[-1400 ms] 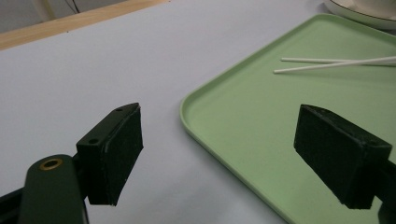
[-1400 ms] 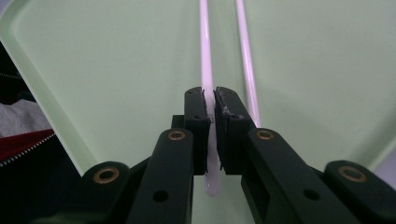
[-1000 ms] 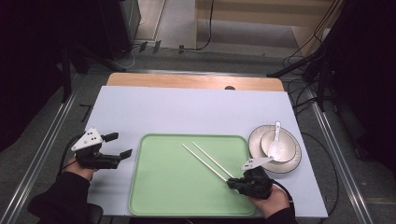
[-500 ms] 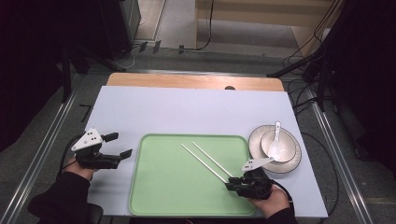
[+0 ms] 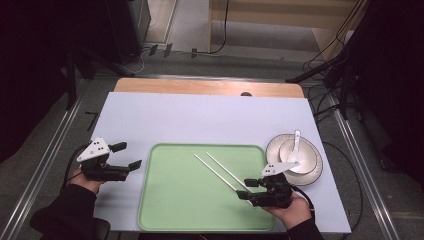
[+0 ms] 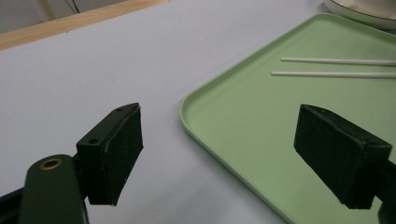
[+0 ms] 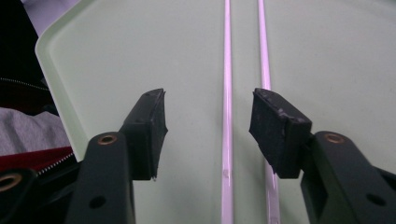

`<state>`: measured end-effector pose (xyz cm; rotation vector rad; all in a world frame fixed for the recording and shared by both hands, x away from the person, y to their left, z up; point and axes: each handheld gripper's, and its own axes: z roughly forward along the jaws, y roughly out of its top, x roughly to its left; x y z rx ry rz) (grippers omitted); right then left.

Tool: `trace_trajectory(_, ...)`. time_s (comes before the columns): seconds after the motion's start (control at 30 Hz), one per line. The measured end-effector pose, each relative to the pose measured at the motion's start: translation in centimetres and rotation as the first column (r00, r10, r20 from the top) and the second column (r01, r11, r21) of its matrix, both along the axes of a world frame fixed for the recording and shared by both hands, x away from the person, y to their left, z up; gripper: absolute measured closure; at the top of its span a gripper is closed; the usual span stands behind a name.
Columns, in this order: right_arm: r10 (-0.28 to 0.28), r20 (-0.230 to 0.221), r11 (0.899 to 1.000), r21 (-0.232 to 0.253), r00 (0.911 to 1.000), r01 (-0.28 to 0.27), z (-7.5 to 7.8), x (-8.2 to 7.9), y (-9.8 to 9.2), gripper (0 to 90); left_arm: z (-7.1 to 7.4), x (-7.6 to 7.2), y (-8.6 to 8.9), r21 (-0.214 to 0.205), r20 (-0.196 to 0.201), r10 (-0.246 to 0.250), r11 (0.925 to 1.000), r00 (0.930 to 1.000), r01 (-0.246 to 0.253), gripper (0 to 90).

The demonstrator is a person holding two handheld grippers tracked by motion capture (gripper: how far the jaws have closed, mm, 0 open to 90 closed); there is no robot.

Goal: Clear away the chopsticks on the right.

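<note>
High view: the green tray [image 5: 190, 200] lies mid-table, with the stacked dishes [image 5: 310, 172] at its 3 o'clock. The two white chopsticks [image 5: 220, 171] lie loose on the tray — my right gripper [image 5: 243, 189] has just been opening, its pads clear of them. My left gripper [image 5: 126, 156], at the tray's 9 o'clock, stands wide — nothing in it.

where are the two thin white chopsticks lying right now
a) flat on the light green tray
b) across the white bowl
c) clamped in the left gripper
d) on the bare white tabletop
a: the two thin white chopsticks lie side by side on the light green tray, between the right gripper's open jaws, untouched.
</note>
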<state>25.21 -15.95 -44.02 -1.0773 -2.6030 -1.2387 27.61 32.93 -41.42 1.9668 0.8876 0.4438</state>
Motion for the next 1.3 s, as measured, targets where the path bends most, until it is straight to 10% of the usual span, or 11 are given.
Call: trace_trajectory(1.3,0.052,0.017,0.999,0.012,0.9985,-0.052,-0.1,5.8,7.7,40.7,0.0,-2.1,1.1,0.015,-0.003,0.029,0.9995,0.9996,-0.029,15.6)
